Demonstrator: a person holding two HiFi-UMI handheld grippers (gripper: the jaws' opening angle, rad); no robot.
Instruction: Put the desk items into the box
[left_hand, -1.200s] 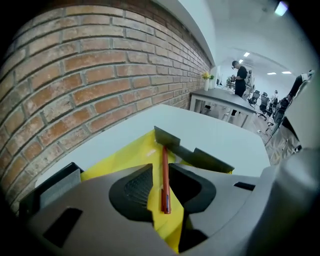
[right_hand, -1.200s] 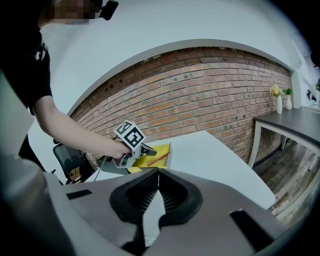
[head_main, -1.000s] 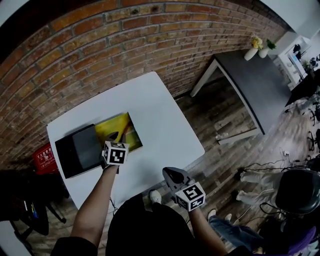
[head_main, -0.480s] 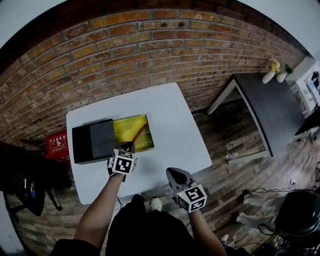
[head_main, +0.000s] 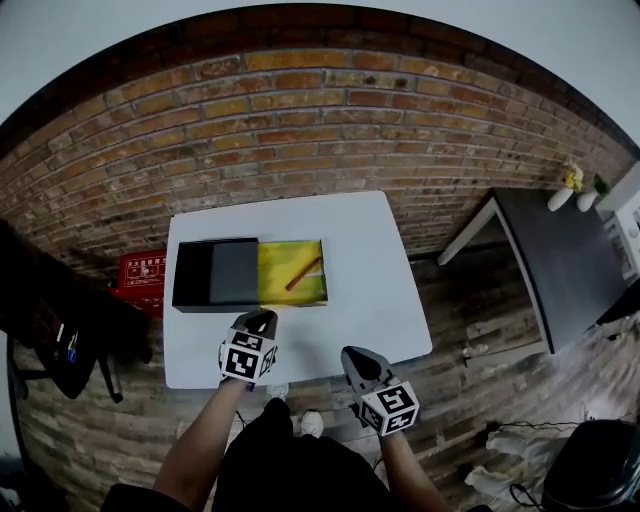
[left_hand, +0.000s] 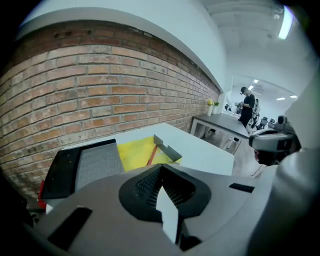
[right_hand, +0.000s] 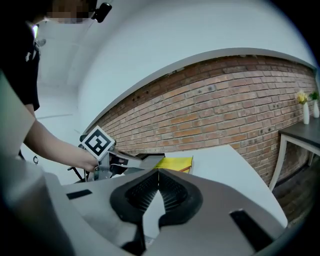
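Note:
On the white table (head_main: 350, 240) lies a flat box (head_main: 292, 272) with a yellow inside; its black lid (head_main: 215, 275) lies over the left part. A brown pencil-like stick (head_main: 304, 272) rests slantwise in the yellow part. My left gripper (head_main: 262, 322) hovers at the table's near edge, just short of the box, shut and holding nothing. In the left gripper view the box (left_hand: 134, 152) and stick (left_hand: 149, 156) lie beyond the closed tips (left_hand: 161, 170). My right gripper (head_main: 357, 358) hangs off the table's front edge, shut and empty; its own view shows the box (right_hand: 175, 162) and the left gripper (right_hand: 107, 150).
A brick wall (head_main: 300, 130) runs behind the table. A red crate (head_main: 143, 270) sits on the floor at the table's left, with dark gear (head_main: 60, 340) beside it. A grey table (head_main: 560, 260) with vases (head_main: 572, 185) stands at the right. A person (left_hand: 246, 104) stands far off.
My left gripper has drawn back from over the yellow box to the table's near edge and its jaws have shut. The head view has shifted, so the table now sits more centred.

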